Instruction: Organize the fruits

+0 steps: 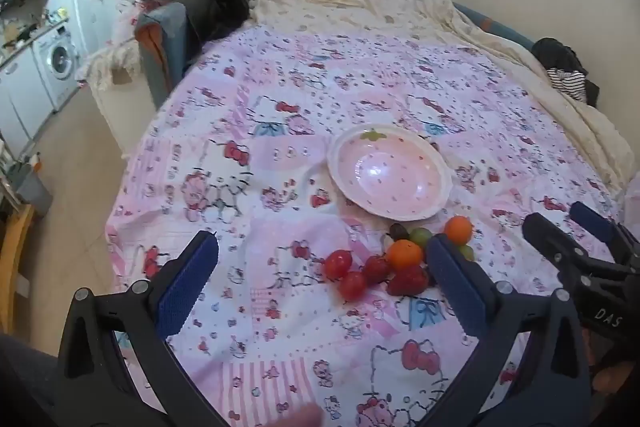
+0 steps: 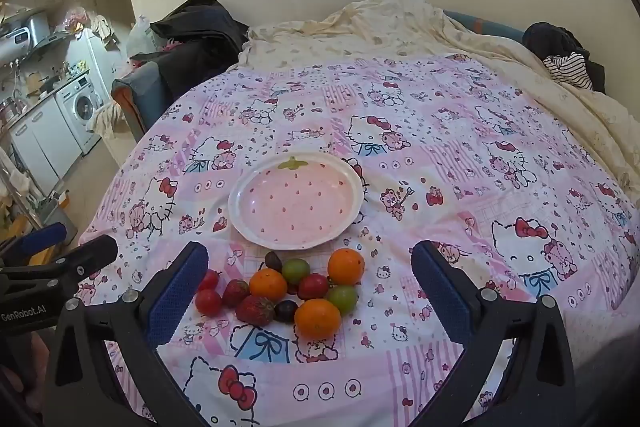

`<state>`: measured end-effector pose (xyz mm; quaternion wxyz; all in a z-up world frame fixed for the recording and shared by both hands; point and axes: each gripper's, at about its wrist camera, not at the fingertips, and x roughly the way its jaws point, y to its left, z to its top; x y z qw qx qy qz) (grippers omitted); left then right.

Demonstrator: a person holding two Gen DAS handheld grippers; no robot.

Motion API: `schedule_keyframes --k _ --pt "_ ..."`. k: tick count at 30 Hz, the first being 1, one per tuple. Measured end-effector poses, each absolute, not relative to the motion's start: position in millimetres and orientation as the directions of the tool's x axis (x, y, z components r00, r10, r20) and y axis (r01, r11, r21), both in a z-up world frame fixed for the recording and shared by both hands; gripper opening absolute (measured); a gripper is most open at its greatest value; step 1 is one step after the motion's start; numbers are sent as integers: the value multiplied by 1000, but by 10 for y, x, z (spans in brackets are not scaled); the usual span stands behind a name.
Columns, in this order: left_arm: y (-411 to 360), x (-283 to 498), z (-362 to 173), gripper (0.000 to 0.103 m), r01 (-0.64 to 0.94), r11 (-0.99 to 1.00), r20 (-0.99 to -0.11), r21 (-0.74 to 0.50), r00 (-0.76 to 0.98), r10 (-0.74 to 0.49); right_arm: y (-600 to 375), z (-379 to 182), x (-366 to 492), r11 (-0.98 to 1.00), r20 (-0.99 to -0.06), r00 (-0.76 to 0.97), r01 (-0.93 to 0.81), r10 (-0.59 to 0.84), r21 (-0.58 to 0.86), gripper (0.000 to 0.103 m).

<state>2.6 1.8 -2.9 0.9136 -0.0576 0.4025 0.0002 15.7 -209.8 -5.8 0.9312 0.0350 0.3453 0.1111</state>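
1. The left gripper (image 1: 320,275) stands with its jaws spread as wide as they go; nothing lies between the blue pads, and they touch nothing.
2. The right gripper (image 2: 310,287) is likewise fully released, empty, with both fingers clear of the bedcover (image 2: 440,155).
3. The fruits sit in one loose cluster on the pink cartoon-print bedcover, at 6 o'clock from the plate (image 2: 296,205) and just beside its near rim.
4. In the right wrist view the cluster lies between the two fingers, nearer the left one: three oranges (image 2: 318,319), two strawberries (image 2: 256,310), cherry tomatoes (image 2: 208,302), two green grapes (image 2: 343,298) and dark grapes (image 2: 286,310), many touching each other.
5. One cherry tomato is partly hidden behind that left finger's blue pad (image 2: 176,291).
6. In the left wrist view the same pile sits at 2 o'clock from the gripper's middle, partly hidden by its right finger; the other gripper's tips show at 3 o'clock.
7. The strawberry-patterned plate is bare, resting flat on the cover.
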Motion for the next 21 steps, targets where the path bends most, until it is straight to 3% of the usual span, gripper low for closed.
schedule_keyframes --k 21 --pt "27 13 32 103 -61 995 -716 -79 698 -14 -2096 -69 154 975 -635 739 -179 223 134 103"
